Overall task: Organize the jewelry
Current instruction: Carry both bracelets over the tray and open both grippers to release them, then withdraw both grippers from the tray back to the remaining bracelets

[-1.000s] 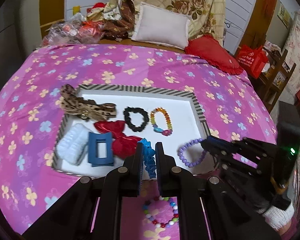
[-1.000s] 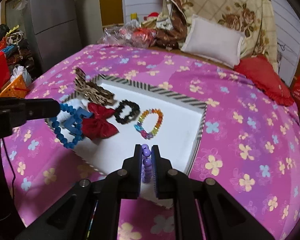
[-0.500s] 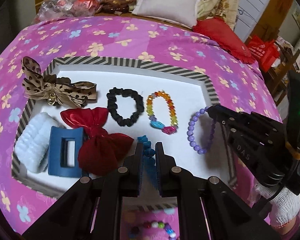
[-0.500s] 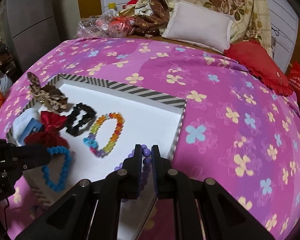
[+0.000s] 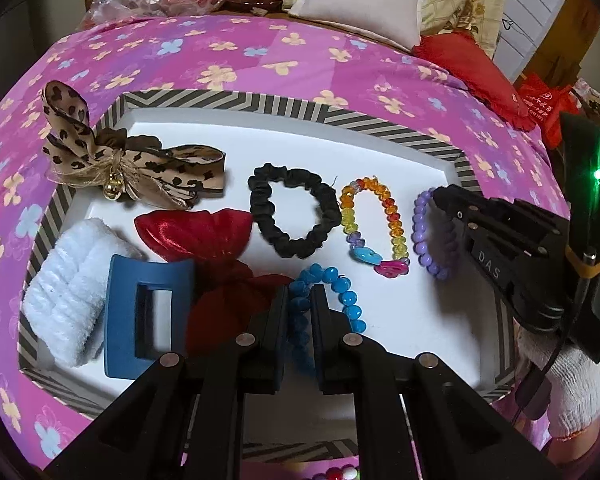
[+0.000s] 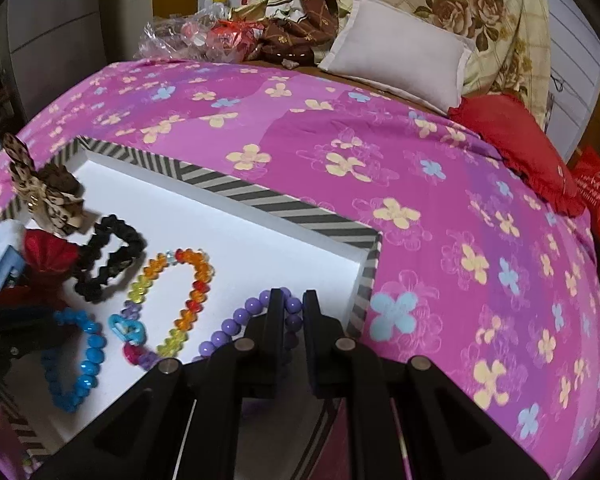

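Observation:
A shallow white tray with a striped rim lies on the pink flowered bedspread. My left gripper is shut on a blue bead bracelet, low over the tray's near middle, its loop resting on the white floor. My right gripper is shut on a purple bead bracelet, lowered to the tray's right side. Between them lie a rainbow bead bracelet and a black scrunchie.
The tray's left half holds a leopard bow, a red bow, a blue claw clip and a white fluffy band. Another bead bracelet lies on the spread by the near rim. Pillows and clutter sit at the bed's head.
Both grippers came down and forward over the tray with their bracelets. The blue and purple loops, hanging in the air a second ago, now lie on the tray floor.

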Tool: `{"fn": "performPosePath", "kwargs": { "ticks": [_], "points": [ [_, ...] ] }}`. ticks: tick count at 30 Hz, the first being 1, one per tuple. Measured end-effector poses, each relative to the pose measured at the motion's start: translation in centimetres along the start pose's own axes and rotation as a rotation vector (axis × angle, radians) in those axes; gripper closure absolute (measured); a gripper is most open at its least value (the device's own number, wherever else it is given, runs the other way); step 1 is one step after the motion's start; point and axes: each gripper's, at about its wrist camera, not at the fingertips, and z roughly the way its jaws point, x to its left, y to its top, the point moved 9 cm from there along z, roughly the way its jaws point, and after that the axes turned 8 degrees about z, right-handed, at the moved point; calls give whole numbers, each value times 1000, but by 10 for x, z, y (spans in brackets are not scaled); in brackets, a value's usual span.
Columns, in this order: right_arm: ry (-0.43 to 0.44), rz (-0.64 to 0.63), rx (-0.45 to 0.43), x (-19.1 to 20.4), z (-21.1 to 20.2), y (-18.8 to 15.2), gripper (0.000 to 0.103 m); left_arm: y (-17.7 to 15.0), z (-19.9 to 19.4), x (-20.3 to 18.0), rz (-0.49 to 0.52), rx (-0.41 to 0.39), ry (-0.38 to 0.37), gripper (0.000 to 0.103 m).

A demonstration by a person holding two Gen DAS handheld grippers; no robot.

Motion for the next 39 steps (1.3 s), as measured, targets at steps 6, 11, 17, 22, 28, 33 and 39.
{"fn": "performPosePath", "kwargs": {
  "ticks": [6, 11, 17, 22, 28, 33, 39],
  "points": [
    [-22, -3, -11, -4, 2, 5, 93, -1, 5, -5, 17, 2, 3, 97],
    [-1, 15, -13, -2, -2, 4, 82, -1, 5, -6, 30, -9, 27, 97],
    [35, 46, -28, 2, -18, -4, 64, -1, 0, -1, 3, -28, 35, 91],
    [70, 64, -47, 7, -35, -13, 63, -2, -10, -1, 9, -45, 39, 79],
    [116, 103, -69, 12, -57, -23, 61, -4, -26, -4, 35, -71, 60, 75],
    [126, 86, -82, 22, -79, -37, 53, -11, -40, -5, 52, -95, 79, 74],
    [148, 96, -102, 30, -108, -56, 51, -25, -57, -6, 76, -124, 111, 74]
  ]
}}
